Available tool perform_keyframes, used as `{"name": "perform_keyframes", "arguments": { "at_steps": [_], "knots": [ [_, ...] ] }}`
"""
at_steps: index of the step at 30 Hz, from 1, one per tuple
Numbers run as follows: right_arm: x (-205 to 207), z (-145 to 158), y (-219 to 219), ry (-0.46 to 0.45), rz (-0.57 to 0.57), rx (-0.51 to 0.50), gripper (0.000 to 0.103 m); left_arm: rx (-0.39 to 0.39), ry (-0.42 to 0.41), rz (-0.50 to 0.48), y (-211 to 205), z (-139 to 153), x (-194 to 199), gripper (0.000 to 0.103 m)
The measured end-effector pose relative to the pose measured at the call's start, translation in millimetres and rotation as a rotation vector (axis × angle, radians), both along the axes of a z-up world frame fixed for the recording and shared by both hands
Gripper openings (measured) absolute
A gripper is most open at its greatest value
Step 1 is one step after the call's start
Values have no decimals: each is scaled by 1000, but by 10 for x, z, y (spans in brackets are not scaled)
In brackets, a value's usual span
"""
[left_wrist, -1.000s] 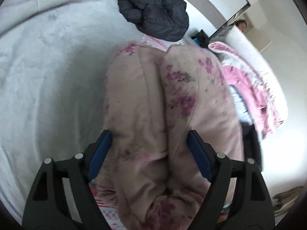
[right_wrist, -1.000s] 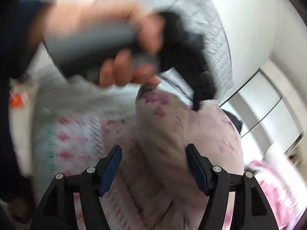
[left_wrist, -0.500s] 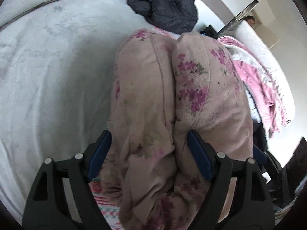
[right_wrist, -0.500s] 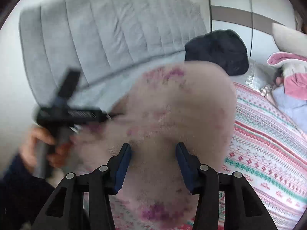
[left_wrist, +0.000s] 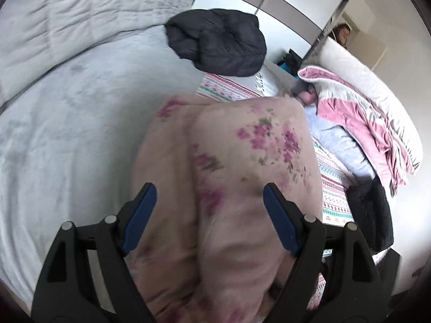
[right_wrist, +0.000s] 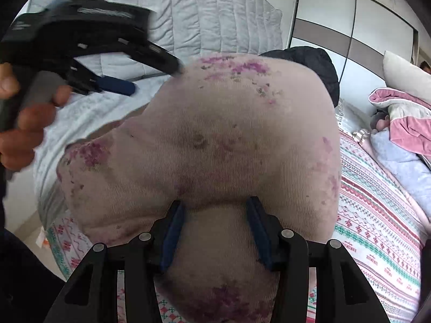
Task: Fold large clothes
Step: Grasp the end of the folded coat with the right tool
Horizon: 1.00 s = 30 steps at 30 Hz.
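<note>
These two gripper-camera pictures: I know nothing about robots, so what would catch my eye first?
A bulky pale-pink fleece garment with purple flowers fills both views; the right gripper has its blue-padded fingers squeezing a fold of it, while the left gripper straddles it from the other side. Behind it, a crumpled black puffer jacket lies on the grey plush bedspread, and a pink-and-white quilt is heaped at the right.
</note>
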State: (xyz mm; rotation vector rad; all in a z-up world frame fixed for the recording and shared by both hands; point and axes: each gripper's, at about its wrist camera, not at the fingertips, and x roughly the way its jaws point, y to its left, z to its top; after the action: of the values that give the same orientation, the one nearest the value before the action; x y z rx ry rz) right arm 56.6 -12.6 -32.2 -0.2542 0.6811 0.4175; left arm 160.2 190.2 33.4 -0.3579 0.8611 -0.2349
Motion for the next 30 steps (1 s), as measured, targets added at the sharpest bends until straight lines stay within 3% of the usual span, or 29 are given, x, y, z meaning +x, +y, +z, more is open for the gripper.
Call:
{"name": "perform_keyframes", "arguments": {
  "at_steps": [3,5,7,10,12,13,19,21,24,27,30],
  "knots": [
    [-49,114,-132,6,18,35,51,31,43,14,-104,-66,228,82],
    [-10,240,-264,41,35,85,51,33,113,22,-147,-202,387,83],
    [101,468,-487,86,36,186,51,39,128,25,-157,-307,459,84],
    [381,852,-838,52,-55,303,51,17,130,20,-99,-328,476,84],
    [656,998,-916,50,-93,300,51,-16,132,16,-63,-362,466,84],
    [885,1025,-893,91,-87,292,51,-18,129,14,-70,-369,458,85],
    [1853,782,-419,271,-78,159,51,-39,125,4,-63,-427,470,86],
    [2169,506,-299,331,-87,88,51,-20,143,9,-58,-469,506,86],
    [2311,8,-121,420,-92,-21,52,10,184,21,-89,-605,588,86],
    [2447,-203,-210,502,-97,41,52,52,175,20,-166,-674,620,89],
    [2472,-247,-250,514,-87,56,52,60,164,19,-204,-697,653,92]
  ]
}}
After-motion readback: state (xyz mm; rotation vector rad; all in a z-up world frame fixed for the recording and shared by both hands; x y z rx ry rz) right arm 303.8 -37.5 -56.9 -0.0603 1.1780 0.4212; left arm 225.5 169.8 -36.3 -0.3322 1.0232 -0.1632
